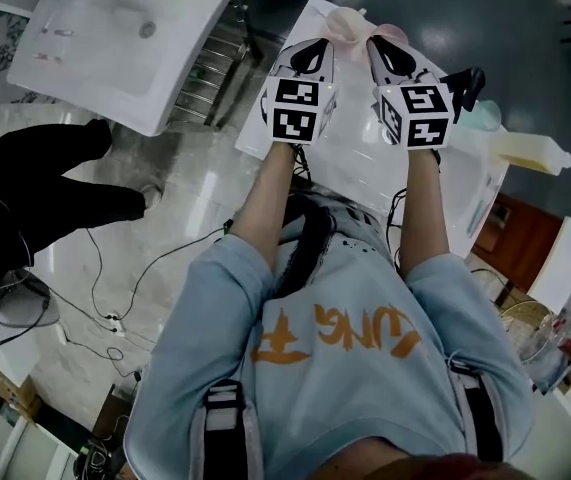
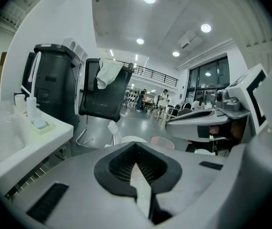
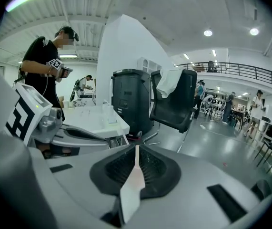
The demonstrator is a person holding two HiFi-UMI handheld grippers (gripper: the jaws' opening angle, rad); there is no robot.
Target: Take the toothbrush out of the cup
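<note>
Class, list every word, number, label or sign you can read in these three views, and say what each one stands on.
Orange print on the light blue sweatshirt: large lettering seen upside down from the head view, not readable with certainty.
Left marker cube and right marker cube: black-and-white square code patterns, no words or numbers.
Left gripper view and right gripper view: no readable text.

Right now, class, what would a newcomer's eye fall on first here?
At the head view's top, the grey left gripper and right gripper, each with a black-and-white marker cube, sit side by side over a white table, jaws shut. Below, a pale blue sweatshirt with orange lettering fills the frame. A black office chair draped with white cloth stands out in both gripper views.
</note>
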